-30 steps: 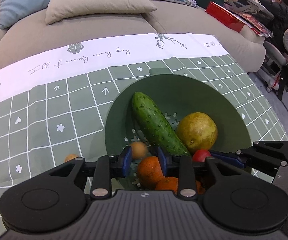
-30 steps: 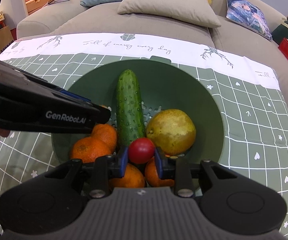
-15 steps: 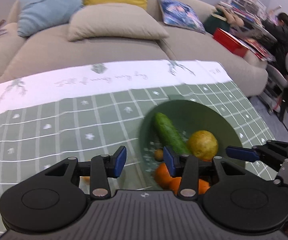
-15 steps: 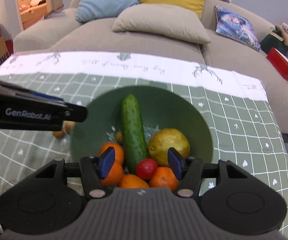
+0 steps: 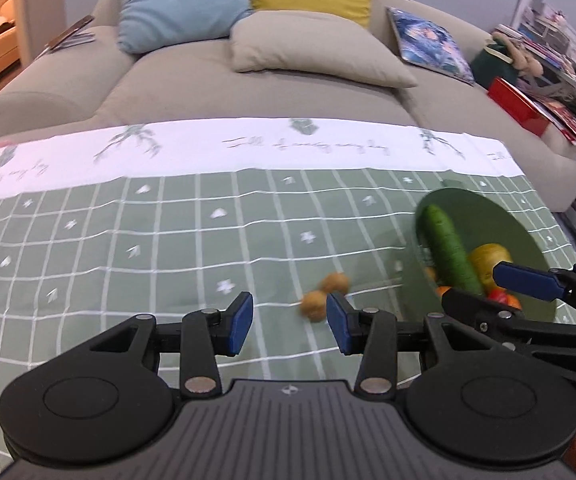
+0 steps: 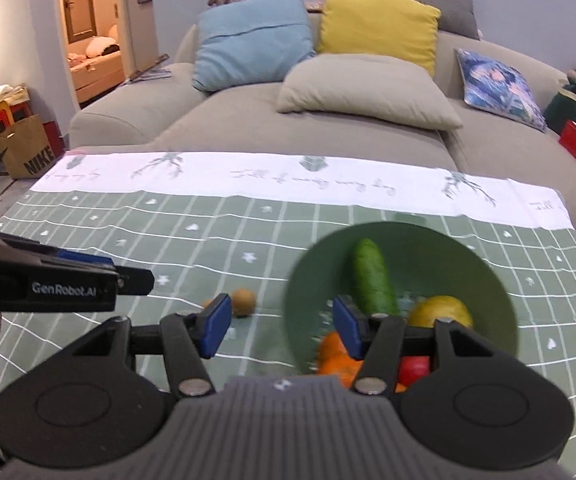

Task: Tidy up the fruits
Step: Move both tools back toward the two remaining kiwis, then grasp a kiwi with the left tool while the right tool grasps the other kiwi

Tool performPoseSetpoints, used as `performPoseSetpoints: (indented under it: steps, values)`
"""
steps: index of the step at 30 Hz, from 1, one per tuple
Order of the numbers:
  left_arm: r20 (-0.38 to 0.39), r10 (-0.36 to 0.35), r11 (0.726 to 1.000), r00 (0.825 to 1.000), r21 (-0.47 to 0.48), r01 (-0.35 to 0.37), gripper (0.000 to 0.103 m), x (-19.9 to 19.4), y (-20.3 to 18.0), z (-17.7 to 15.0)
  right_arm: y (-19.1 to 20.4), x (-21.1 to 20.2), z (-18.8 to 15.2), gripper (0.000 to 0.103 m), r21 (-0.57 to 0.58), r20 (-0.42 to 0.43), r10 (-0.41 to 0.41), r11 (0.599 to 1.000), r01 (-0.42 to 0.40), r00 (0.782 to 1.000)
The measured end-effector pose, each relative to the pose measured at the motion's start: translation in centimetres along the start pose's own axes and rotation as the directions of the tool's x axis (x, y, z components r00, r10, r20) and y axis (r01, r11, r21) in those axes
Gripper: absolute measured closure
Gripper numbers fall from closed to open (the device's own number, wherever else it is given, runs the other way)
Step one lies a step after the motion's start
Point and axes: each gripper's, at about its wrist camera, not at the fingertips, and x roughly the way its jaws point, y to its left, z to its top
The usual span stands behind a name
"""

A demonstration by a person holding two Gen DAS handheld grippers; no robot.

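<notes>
A green colander bowl (image 6: 500, 292) on the checked tablecloth holds a cucumber (image 6: 372, 276), a yellow pear (image 6: 442, 310), oranges (image 6: 336, 350) and a red tomato (image 6: 414, 370). It also shows at the right in the left wrist view (image 5: 488, 216). Two small brown fruits (image 5: 324, 296) lie on the cloth left of the bowl; one shows in the right wrist view (image 6: 244, 301). My left gripper (image 5: 290, 322) is open and empty, just in front of them. My right gripper (image 6: 281, 328) is open and empty, over the bowl's left rim.
A beige sofa (image 6: 328, 120) with blue, yellow and beige cushions runs behind the table. The green checked tablecloth (image 5: 127, 248) has a white band at the far edge. A red box (image 5: 516, 100) and clutter sit at the right. A paper bag (image 6: 27, 148) stands on the floor at the left.
My right gripper let go of the tomato into the bowl, opened and pulled back. My left gripper opened, left the bowl and swung left toward the two brown fruits.
</notes>
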Motion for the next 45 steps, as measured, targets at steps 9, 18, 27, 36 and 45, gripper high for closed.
performPoseSetpoints:
  steps: [9, 18, 27, 36, 45]
  values:
    - [-0.007, -0.011, 0.999, 1.0, -0.038, 0.01, 0.061, 0.3, 2.3, -1.6, 3.5, 1.8, -0.5, 0.069, -0.088, -0.033, 0.061, 0.994, -0.064, 0.998]
    - [-0.063, -0.047, 0.989, 0.997, -0.141, 0.038, 0.062, 2.9, 1.8, -0.3, 2.5, 5.3, 2.4, 0.071, -0.294, -0.137, 0.095, 0.947, -0.132, 0.986]
    - [-0.125, -0.124, 0.973, 0.984, -0.208, 0.096, 0.064, 7.2, 1.3, -0.4, 1.7, 9.1, 4.7, 0.081, -0.549, -0.26, 0.153, 0.789, -0.276, 0.953]
    - [-0.18, -0.138, 0.976, 0.974, -0.193, 0.103, 0.064, 10.2, 0.7, -0.7, 1.7, 12.1, 4.1, 0.082, -0.656, -0.361, 0.167, 0.654, -0.377, 0.917]
    - [-0.177, -0.178, 0.971, 0.968, -0.189, 0.144, 0.074, 10.7, 0.7, -0.1, 2.0, 13.4, 3.8, 0.082, -0.699, -0.446, 0.186, 0.538, -0.471, 0.875]
